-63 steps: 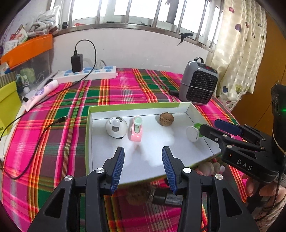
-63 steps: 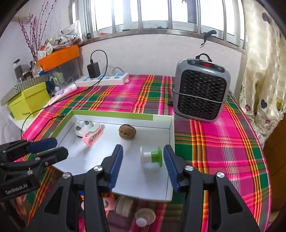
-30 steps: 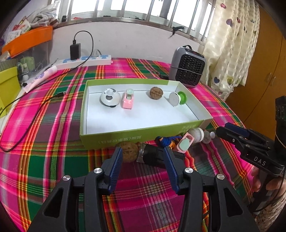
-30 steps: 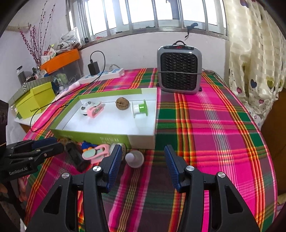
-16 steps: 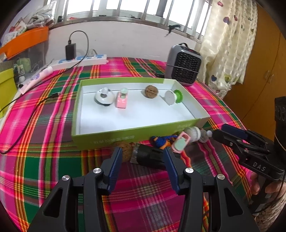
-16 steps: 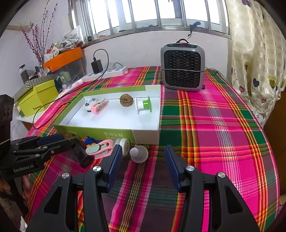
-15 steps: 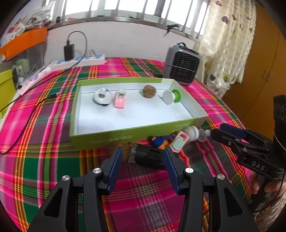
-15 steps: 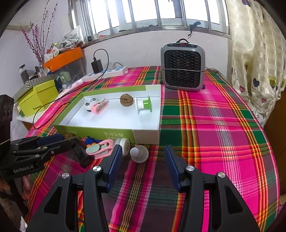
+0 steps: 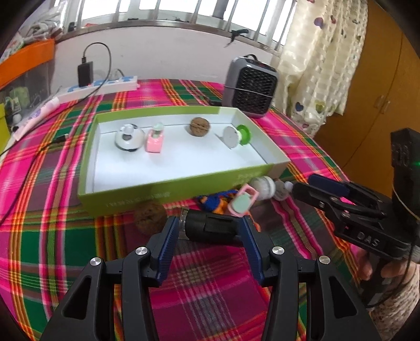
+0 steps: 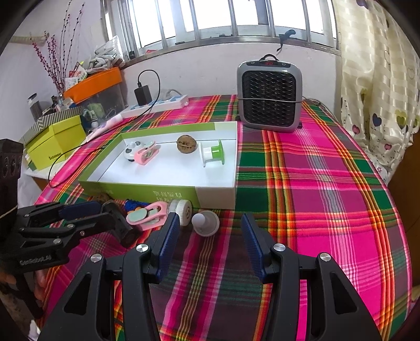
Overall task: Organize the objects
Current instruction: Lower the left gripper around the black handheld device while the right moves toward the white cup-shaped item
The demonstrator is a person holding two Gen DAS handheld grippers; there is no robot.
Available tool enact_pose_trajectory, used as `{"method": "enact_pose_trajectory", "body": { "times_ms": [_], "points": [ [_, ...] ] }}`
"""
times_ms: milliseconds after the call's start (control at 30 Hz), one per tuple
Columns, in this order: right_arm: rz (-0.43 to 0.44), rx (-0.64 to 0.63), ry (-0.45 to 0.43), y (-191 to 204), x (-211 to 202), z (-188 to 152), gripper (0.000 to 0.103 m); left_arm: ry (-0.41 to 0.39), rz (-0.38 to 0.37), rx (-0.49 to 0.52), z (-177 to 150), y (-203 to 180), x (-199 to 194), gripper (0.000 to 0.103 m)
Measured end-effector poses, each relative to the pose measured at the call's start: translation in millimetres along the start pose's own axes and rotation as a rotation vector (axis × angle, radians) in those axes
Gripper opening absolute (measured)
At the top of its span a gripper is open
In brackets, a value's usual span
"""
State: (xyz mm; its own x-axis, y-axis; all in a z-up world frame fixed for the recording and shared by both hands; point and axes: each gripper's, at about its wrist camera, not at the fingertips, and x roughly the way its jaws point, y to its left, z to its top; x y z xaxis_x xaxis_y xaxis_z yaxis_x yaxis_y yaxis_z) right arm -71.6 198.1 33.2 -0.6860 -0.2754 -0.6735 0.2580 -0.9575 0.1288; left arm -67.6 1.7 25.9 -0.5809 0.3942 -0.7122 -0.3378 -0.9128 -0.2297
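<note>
Four things lie in the box (image 9: 168,187); beyond both claws, some six wait on the counter (image 10: 302,209). Left claw (image 9: 208,230) and right claw (image 10: 210,230) gape, empty.

Left hand-held gripper (image 9: 208,233) open around black cylinder (image 9: 210,227) (untouched).

Home: heart-print curtain (image 10: 378,78) (barred window (image 10: 236,18))

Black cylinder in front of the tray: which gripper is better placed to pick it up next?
Left. The left gripper is open, its jaws framing the black cylinder; the right gripper faces the white cap.
</note>
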Motion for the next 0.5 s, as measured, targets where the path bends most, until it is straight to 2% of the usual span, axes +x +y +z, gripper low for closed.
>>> {"method": "enact_pose_trajectory", "body": {
  "times_ms": [333, 500],
  "points": [
    [-0.007, 0.001, 0.005, -2, -1, 0, 0.050, 0.024, -0.050, 0.031, -14, -15, -8, 0.046],
    [-0.008, 0.001, 0.006, -2, -1, 0, 0.050, 0.034, -0.070, 0.092, -17, -26, -10, 0.046]
  ]
}}
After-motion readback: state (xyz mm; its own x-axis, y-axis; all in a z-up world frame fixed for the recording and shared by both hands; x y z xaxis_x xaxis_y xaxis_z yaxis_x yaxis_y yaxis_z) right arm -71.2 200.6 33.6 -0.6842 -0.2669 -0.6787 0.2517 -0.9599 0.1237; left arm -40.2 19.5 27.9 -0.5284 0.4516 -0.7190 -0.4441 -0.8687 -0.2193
